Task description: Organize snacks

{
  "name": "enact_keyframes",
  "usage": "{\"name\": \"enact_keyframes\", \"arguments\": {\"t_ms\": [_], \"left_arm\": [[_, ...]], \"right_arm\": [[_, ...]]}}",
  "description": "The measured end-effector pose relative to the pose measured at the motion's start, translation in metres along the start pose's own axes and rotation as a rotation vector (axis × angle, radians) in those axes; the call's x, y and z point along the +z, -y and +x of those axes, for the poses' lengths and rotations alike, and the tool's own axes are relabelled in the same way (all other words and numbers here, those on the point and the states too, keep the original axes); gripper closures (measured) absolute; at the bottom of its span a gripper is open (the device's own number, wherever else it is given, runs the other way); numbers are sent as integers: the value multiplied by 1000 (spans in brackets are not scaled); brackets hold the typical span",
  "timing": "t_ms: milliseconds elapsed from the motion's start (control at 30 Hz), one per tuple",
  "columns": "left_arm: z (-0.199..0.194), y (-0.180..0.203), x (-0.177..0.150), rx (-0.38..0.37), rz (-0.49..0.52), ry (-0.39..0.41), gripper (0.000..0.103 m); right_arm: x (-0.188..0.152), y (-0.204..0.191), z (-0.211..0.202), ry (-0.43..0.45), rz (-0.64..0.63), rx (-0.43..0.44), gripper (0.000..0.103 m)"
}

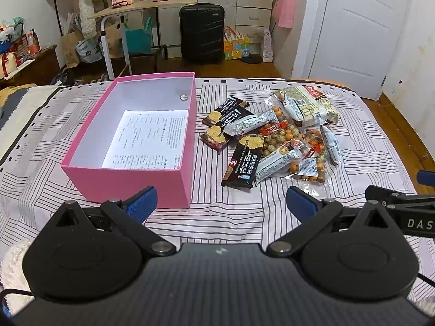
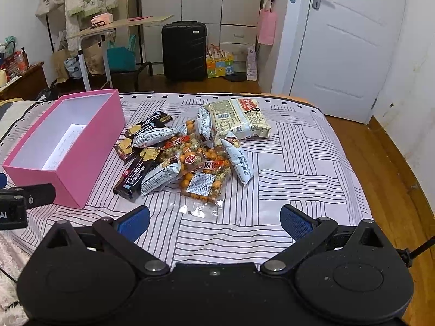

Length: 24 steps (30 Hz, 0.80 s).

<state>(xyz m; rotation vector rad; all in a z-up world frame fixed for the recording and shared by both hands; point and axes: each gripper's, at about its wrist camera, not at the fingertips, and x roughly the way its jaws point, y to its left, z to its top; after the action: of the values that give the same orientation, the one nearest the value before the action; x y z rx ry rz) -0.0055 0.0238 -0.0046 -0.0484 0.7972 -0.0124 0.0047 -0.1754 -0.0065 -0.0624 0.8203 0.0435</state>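
Above the bedsheet (image 2: 285,163), both tools — left (image 1: 221,199), right (image 2: 214,218) — hover level, spread wide, grasping nothing.

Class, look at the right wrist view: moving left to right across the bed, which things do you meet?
Left gripper at the edge, pink box, black cracker pack, clear peanut packet, large noodle pack.

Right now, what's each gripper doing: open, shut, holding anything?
Left gripper: open, holding nothing, near the pink box.
Right gripper: open, holding nothing, facing the snack pile.
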Motion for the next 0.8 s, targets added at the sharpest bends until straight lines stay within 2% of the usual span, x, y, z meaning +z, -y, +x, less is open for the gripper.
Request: {"name": "enact_keyframes", "arguments": {"t_ms": [800], "left_arm": [[-1, 2, -4, -12, 3, 0, 2]], "right_arm": [[-4, -2, 7, -16, -7, -36, 0]]}}
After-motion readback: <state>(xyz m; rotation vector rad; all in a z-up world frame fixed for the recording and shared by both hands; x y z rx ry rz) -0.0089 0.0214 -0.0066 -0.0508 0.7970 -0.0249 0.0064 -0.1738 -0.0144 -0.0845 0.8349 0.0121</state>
